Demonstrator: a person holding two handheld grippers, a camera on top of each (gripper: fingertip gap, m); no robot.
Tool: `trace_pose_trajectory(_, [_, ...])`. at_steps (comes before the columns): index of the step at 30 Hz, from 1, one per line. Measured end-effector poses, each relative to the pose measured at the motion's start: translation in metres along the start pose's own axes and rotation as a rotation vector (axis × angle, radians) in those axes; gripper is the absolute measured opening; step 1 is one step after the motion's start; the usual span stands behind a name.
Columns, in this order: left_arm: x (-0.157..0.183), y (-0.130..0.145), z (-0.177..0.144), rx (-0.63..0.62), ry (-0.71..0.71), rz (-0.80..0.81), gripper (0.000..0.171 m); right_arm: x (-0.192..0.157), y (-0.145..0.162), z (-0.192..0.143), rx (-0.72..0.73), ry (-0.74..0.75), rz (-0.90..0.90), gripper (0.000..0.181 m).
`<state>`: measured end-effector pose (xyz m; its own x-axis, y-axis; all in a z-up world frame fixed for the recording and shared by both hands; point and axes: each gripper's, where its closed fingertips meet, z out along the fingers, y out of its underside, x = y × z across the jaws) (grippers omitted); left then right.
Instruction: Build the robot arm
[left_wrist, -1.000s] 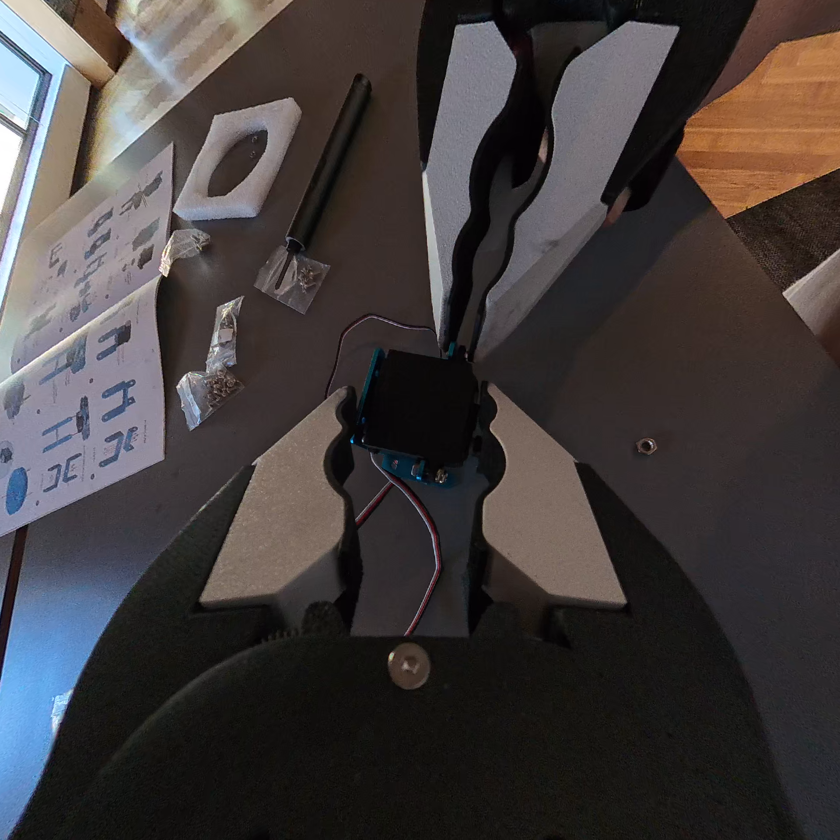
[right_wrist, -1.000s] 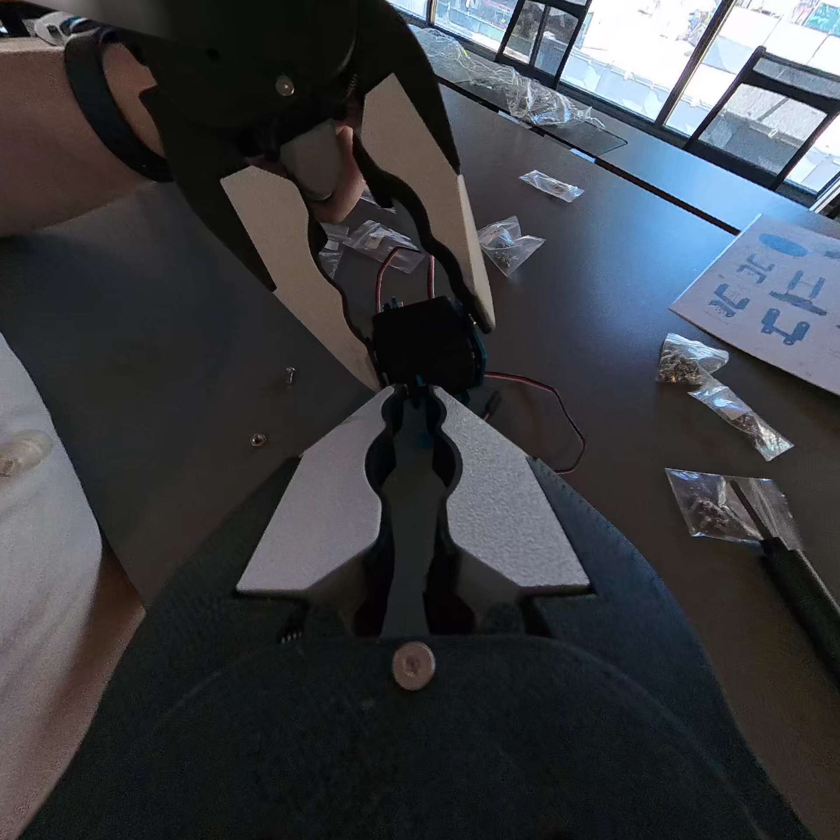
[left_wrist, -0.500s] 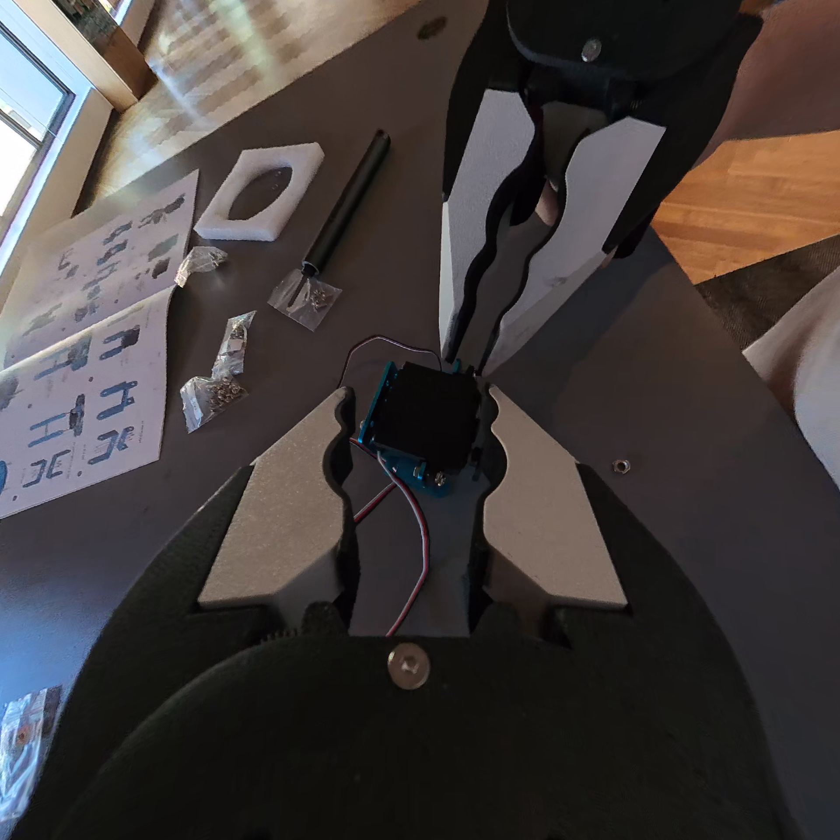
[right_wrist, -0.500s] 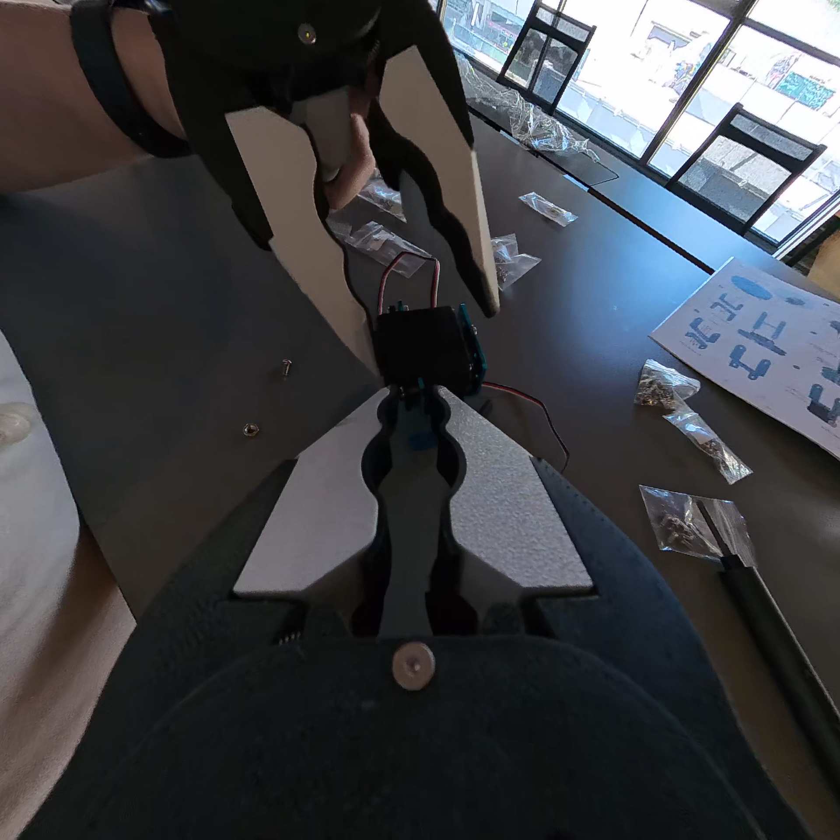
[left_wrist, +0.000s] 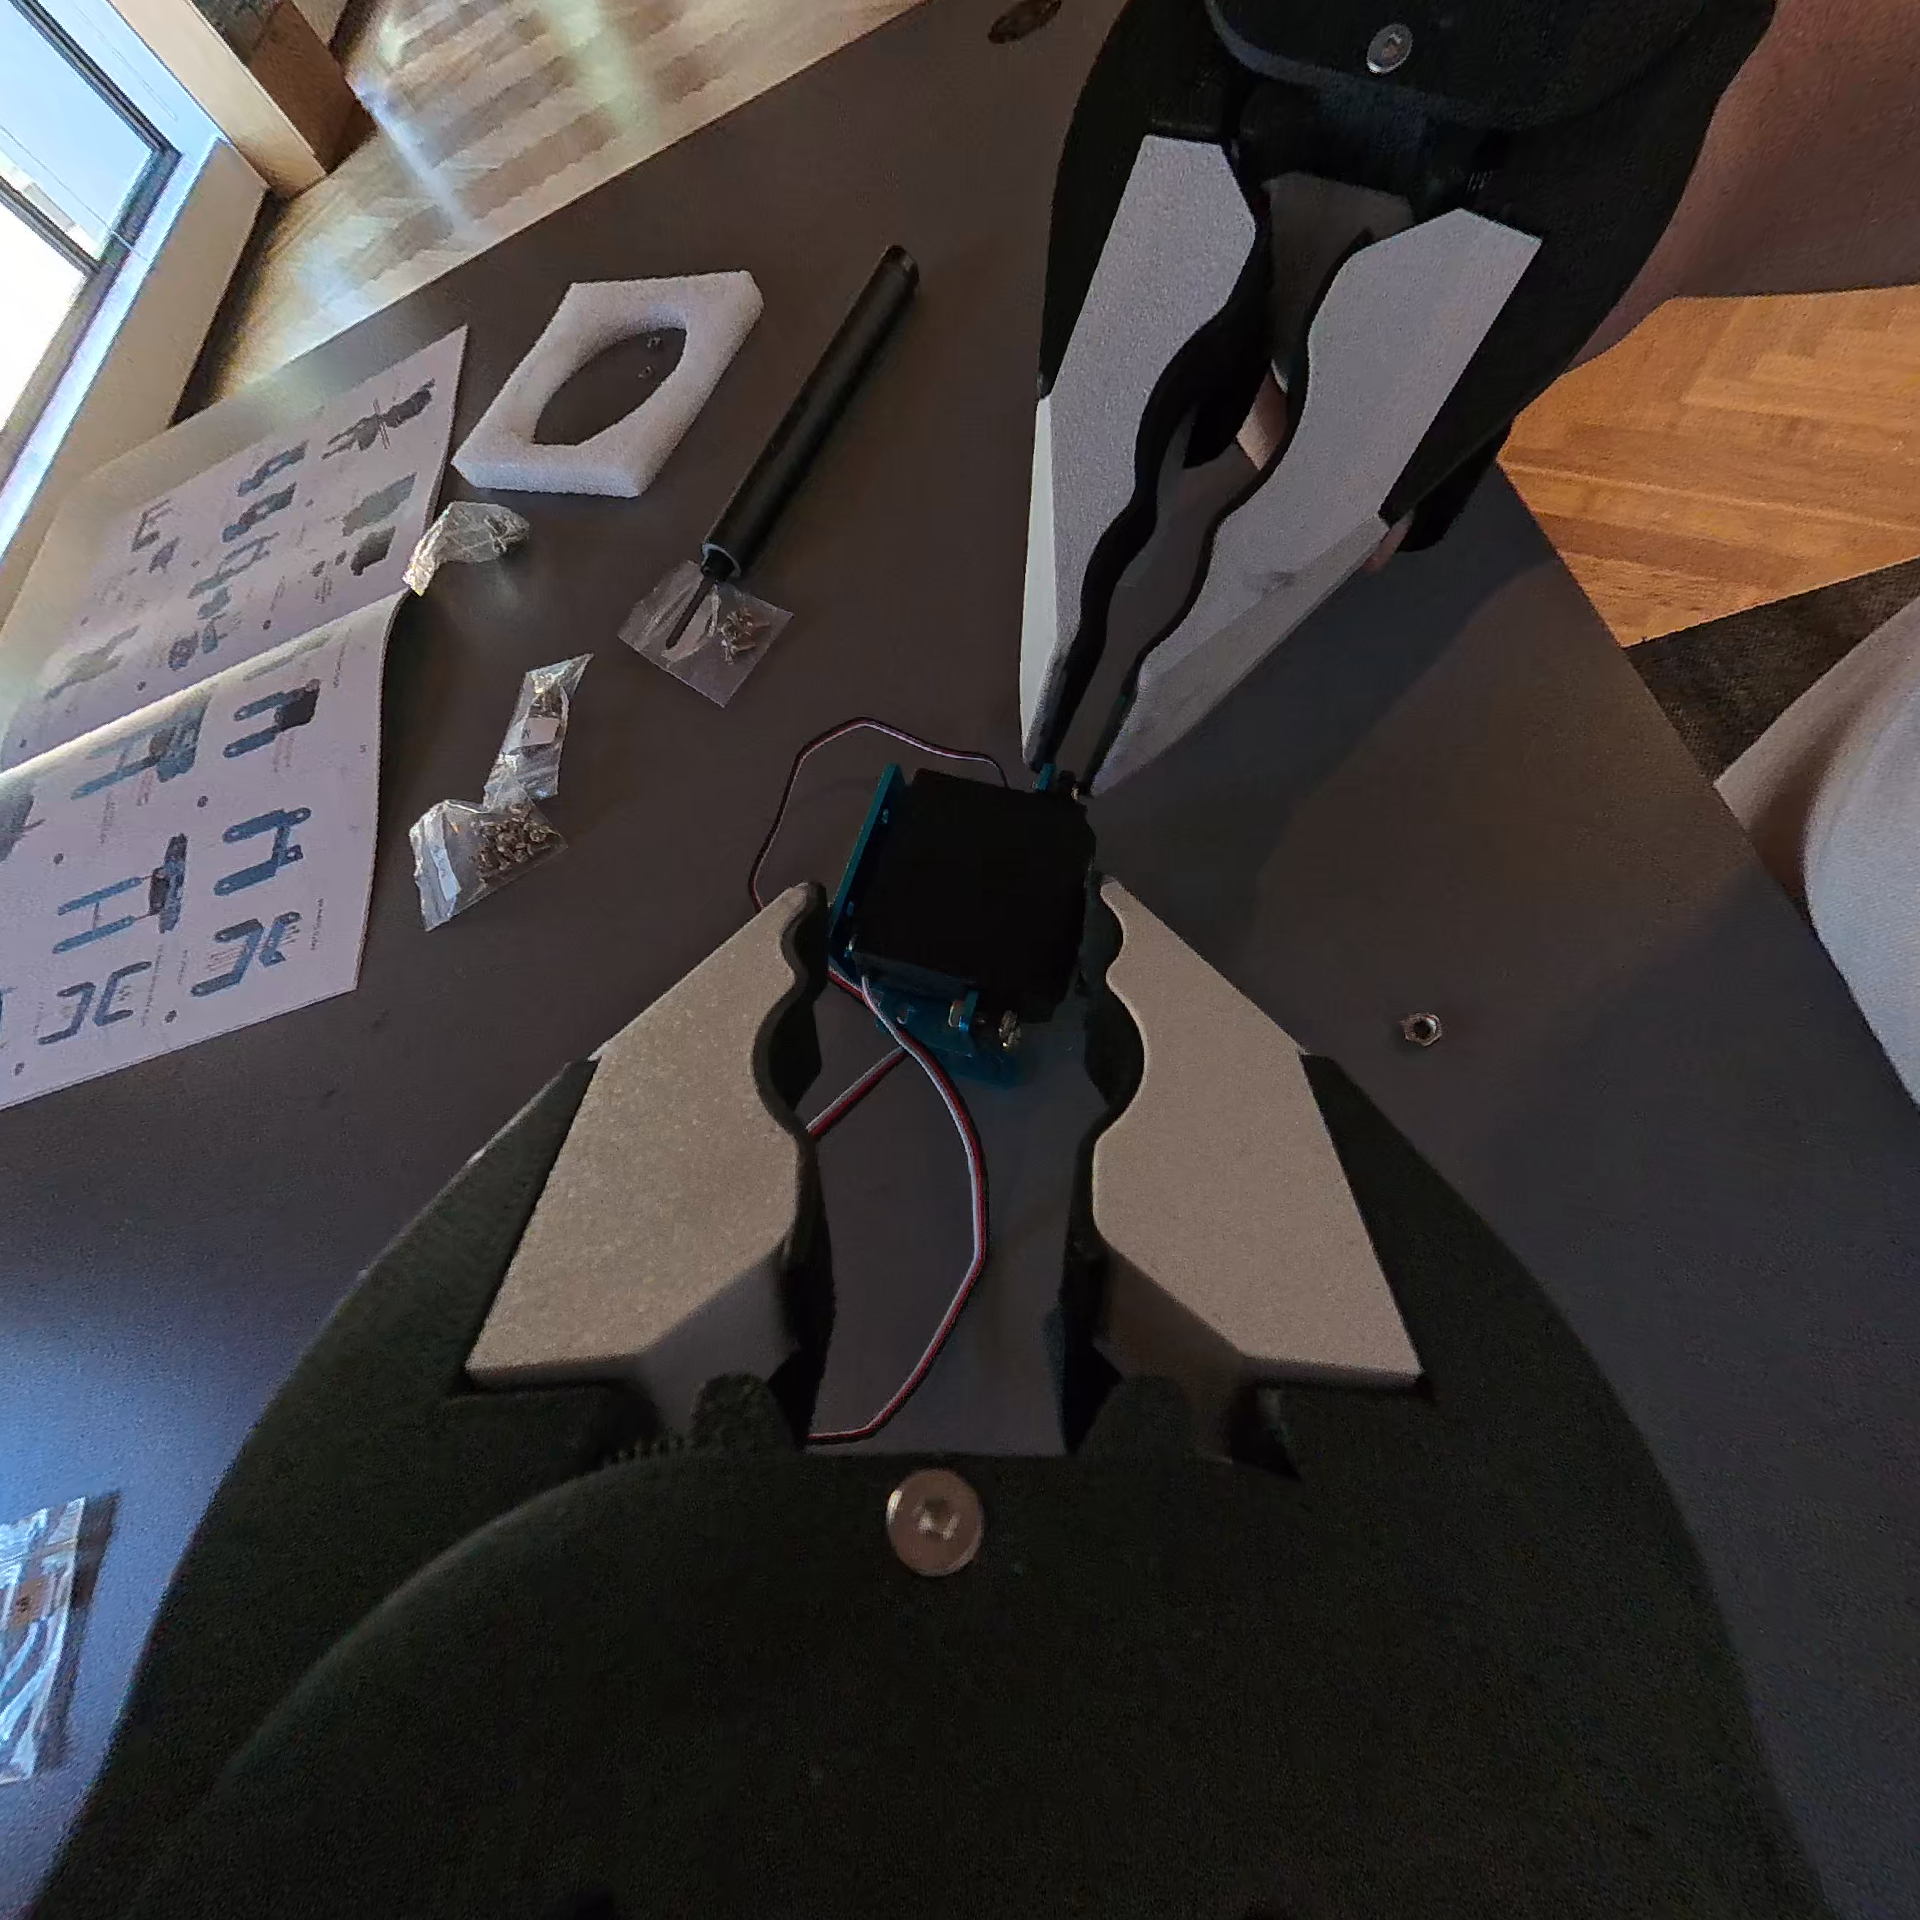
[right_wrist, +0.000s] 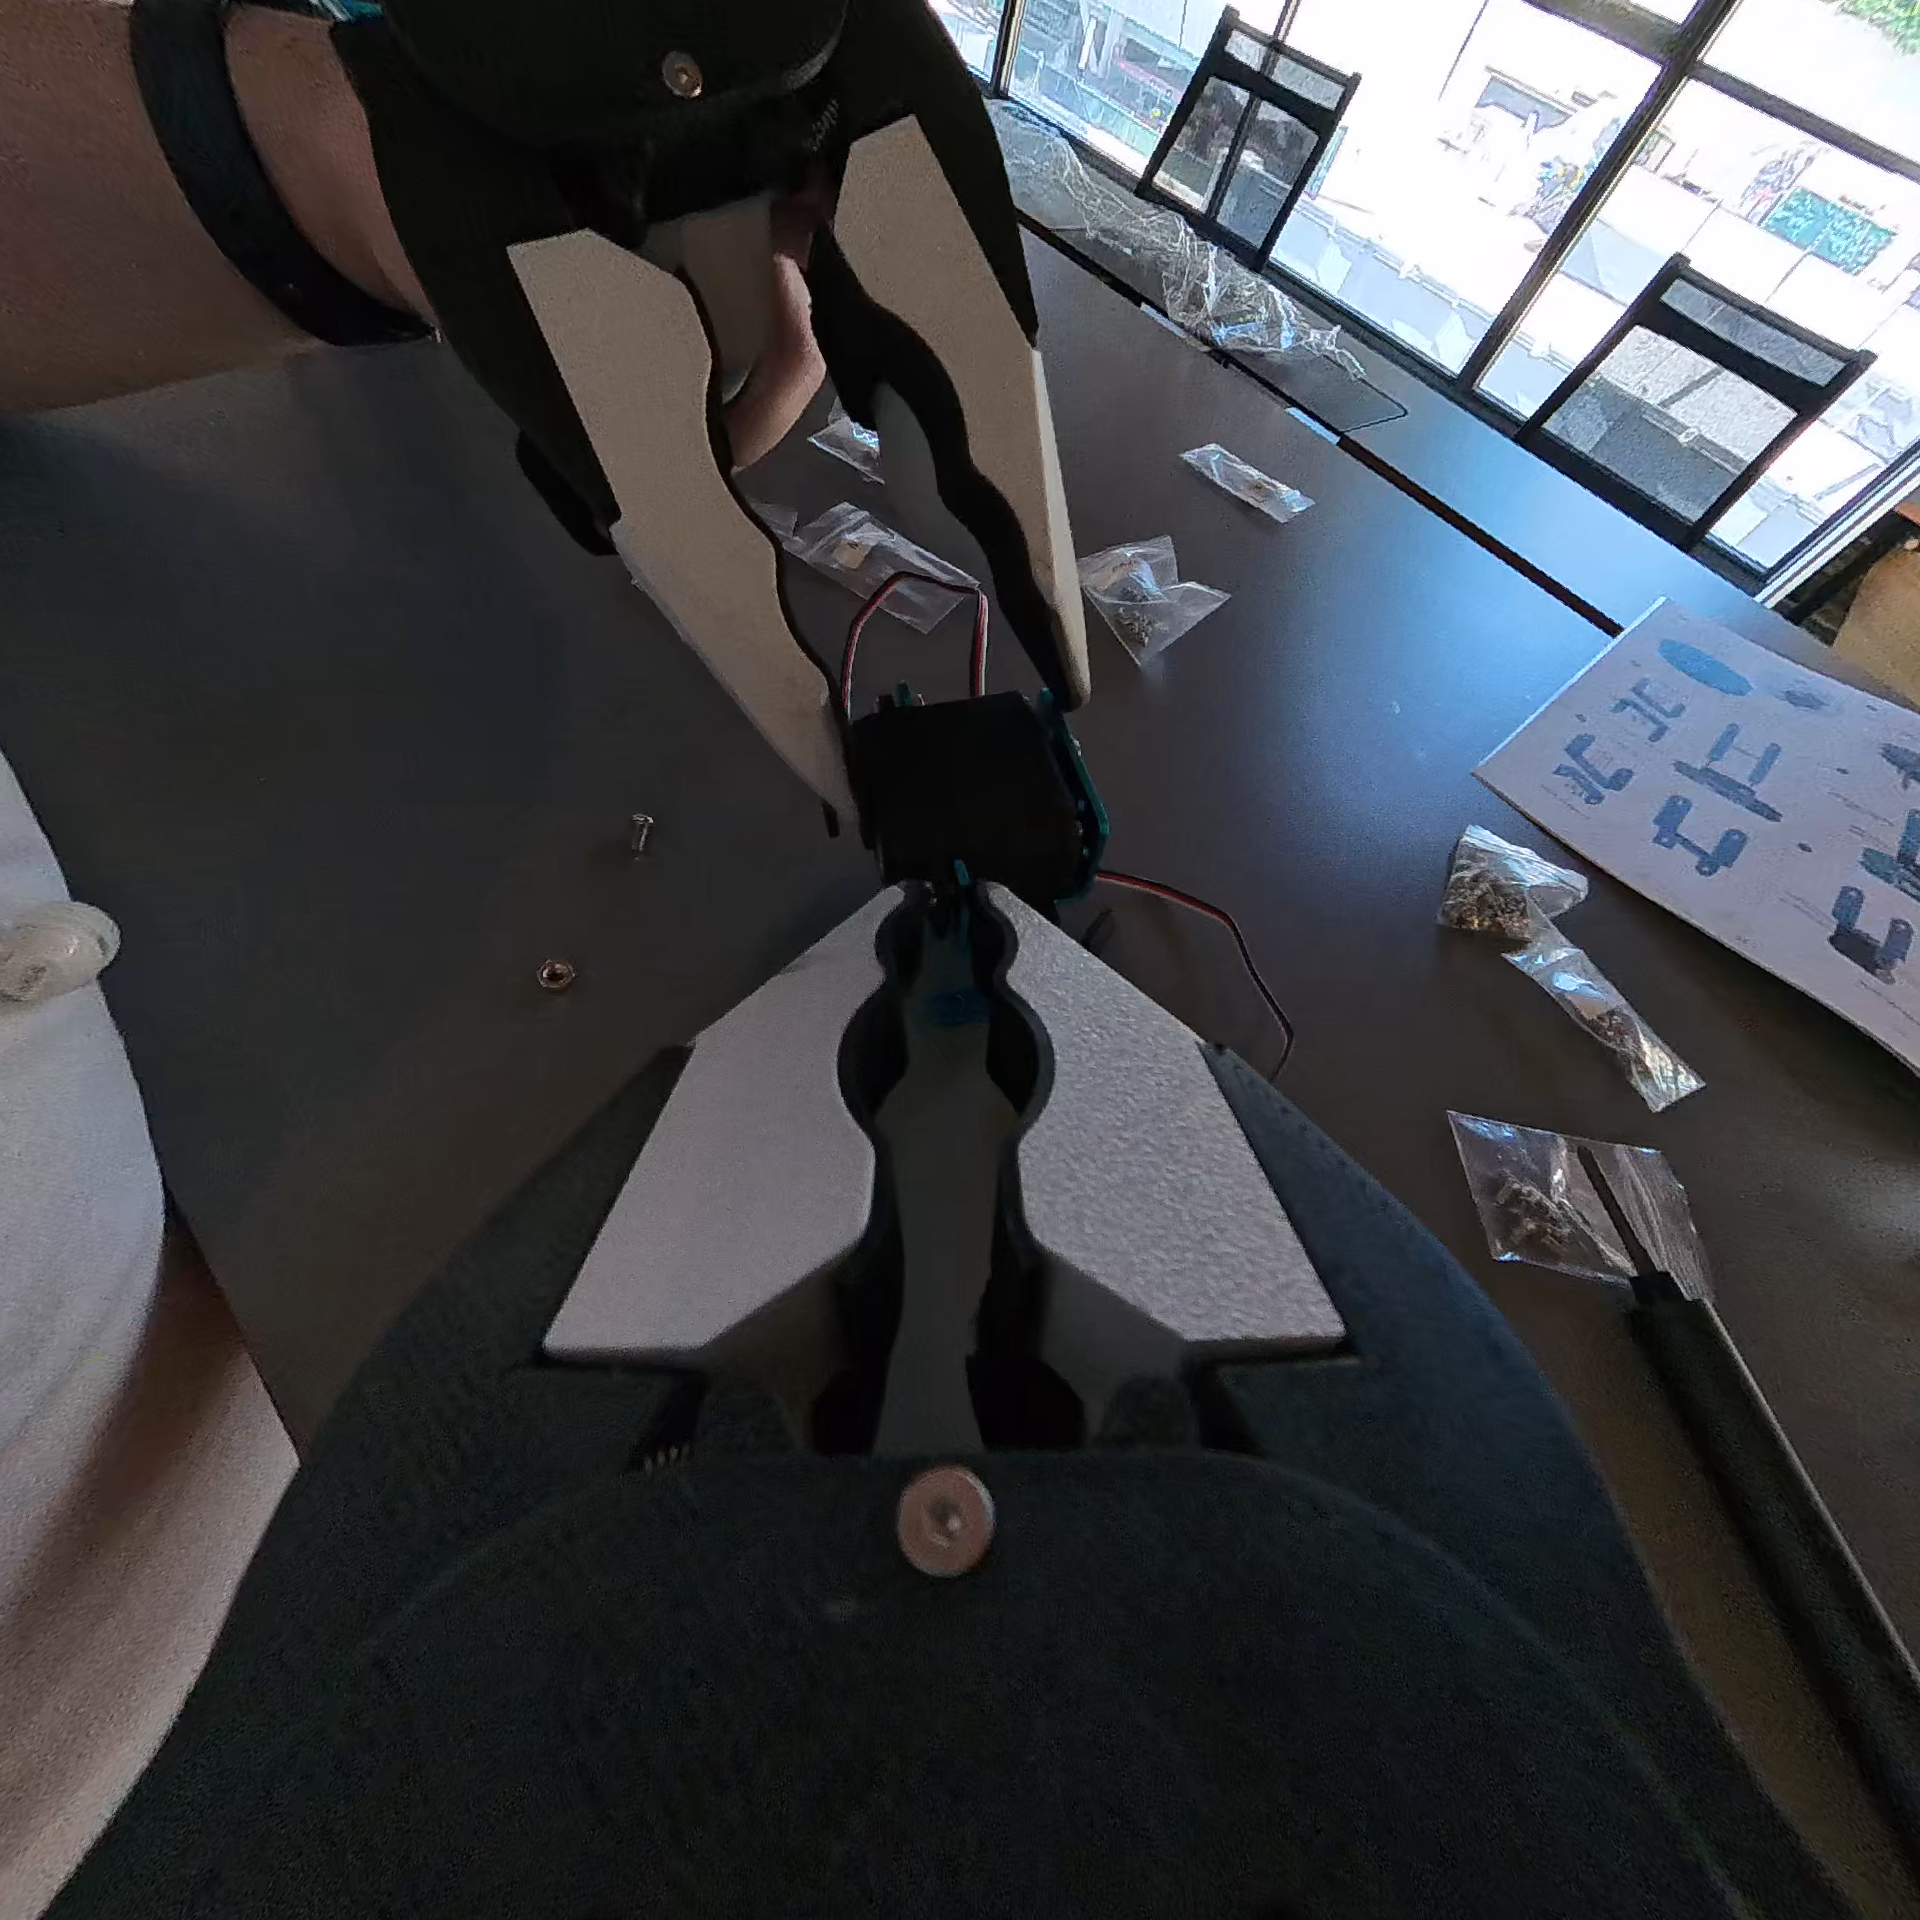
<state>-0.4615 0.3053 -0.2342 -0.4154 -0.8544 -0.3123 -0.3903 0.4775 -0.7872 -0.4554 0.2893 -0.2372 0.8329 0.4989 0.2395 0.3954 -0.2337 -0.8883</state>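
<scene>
A black servo (left_wrist: 971, 883) seated in a blue metal bracket (left_wrist: 961, 1034) is held just above the dark table (left_wrist: 1455, 831), near its corner beside the wooden floor. It is clamped between the fingertips of the left gripper (left_wrist: 951, 914), whose jaws are parted only as wide as the servo body, one tip against the bracket's blue side plate and the other against the servo's bare black side. From the opposite side, a thin blue tab of the bracket (right_wrist: 954, 904) is pinched by the right gripper (right_wrist: 948, 896), whose jaws are almost fully closed. The two grippers are thus pointed at each other along one line, with the servo directly ahead of both tips and its red, white and dark wires (left_wrist: 935, 1143) trailing back between the left fingers.

On the bare surface toward the table's near edge a loose nut (right_wrist: 554, 974) and a small screw (right_wrist: 641, 831) are seen (well apart from the servo). Farther in, clear bags of hardware (left_wrist: 488, 842), a black screwdriver (left_wrist: 810, 416), a white foam frame (left_wrist: 613, 384) and an open instruction booklet (left_wrist: 197, 727) are laid out.
</scene>
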Motion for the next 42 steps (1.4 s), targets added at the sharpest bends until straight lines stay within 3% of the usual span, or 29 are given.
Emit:
trace_pose_trajectory(21, [-0.007,0.014,-0.017,-0.017,-0.050,-0.061,0.043,0.000,-0.001,0.002,-0.007,-0.003,-0.039,0.008])
trace_pose_trajectory(32, [-0.002,0.019,-0.018,-0.011,0.009,-0.095,0.027,-0.001,0.000,0.003,-0.009,-0.006,-0.043,0.008])
trace_pose_trajectory(42, [-0.013,0.016,-0.022,0.017,0.017,-0.078,0.052,-0.001,0.000,0.003,-0.008,-0.012,-0.044,0.008])
